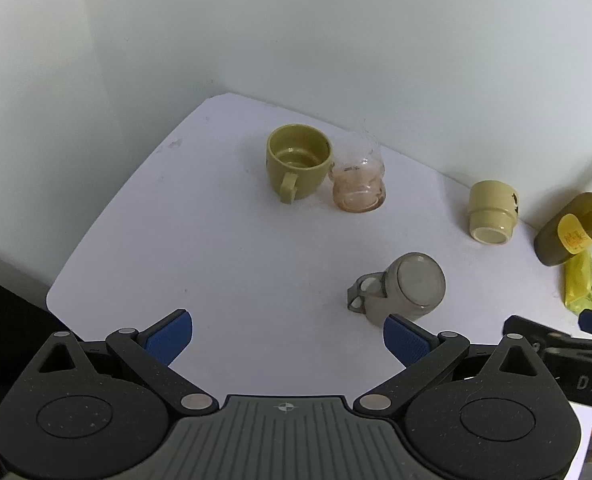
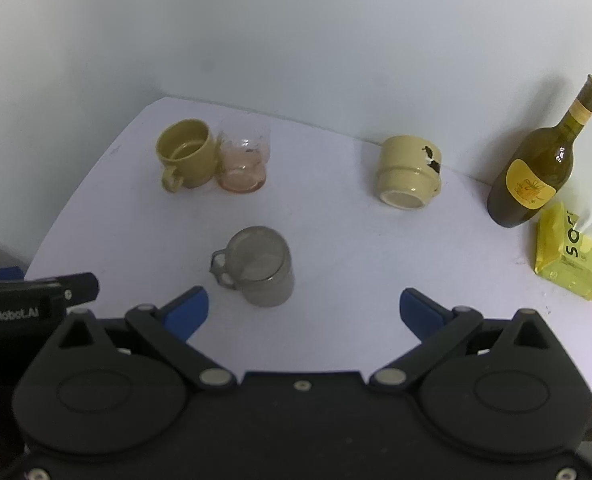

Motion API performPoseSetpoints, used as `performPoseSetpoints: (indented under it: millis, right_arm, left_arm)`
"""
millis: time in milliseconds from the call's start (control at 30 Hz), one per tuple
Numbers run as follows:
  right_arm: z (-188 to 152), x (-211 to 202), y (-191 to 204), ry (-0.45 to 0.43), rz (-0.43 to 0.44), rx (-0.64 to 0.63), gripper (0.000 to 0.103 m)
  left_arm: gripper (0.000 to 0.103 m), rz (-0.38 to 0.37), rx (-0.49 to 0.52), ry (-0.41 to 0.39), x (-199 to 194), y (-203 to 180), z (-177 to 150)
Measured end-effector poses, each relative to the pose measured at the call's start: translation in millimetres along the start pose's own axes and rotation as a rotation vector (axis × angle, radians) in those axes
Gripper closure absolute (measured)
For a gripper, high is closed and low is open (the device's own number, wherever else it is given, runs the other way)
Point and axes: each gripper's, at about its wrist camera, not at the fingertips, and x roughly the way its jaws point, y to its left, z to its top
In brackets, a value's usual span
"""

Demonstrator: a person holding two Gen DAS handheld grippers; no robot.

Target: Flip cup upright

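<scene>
Grey mug [image 2: 261, 268] stood upside down on the white table [image 2: 336, 248], base up and handle to the left, nearest the two grippers and near the table's front middle. Behind it to the left an olive cup [image 2: 185, 156] stood upright, touching a clear pinkish glass [image 2: 243, 162] just beside it on the right. Farther right, close to the wall, a cream cup [image 2: 410, 172] sat upside down too. A green wine bottle [image 2: 536, 168] stood at the right edge with a yellow tissue pack [image 2: 572, 256] just in front of it. Nothing lay between the grey mug and either tool. The left gripper [image 1: 287, 338] was spread wide and held nothing; its right blue pad overlapped the mug's lower edge in the left wrist view. The right gripper [image 2: 304, 312] was likewise spread wide and empty, with the mug just ahead of its left finger.
</scene>
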Motion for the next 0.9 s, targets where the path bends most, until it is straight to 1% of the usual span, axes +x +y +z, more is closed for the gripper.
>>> performPoseSetpoints:
  millis: [167, 367, 700, 900]
  right_arm:
    - [0, 2, 5, 0.020, 0.007, 0.009, 0.000]
    - [1, 3, 7, 0.028, -0.001, 0.023, 0.000]
    - [2, 7, 9, 0.043, -0.002, 0.028, 0.000]
    - [2, 8, 11, 0.048, -0.004, 0.028, 0.000]
  left_arm:
    - [0.000, -0.018, 0.010, 0.010, 1, 0, -2]
    - [0.000, -0.025, 0.024, -0.003, 1, -3, 3]
    - [0.000, -0.008, 0.052, -0.014, 3, -5, 8]
    - [0.000, -0.004, 0.052, -0.013, 2, -6, 9]
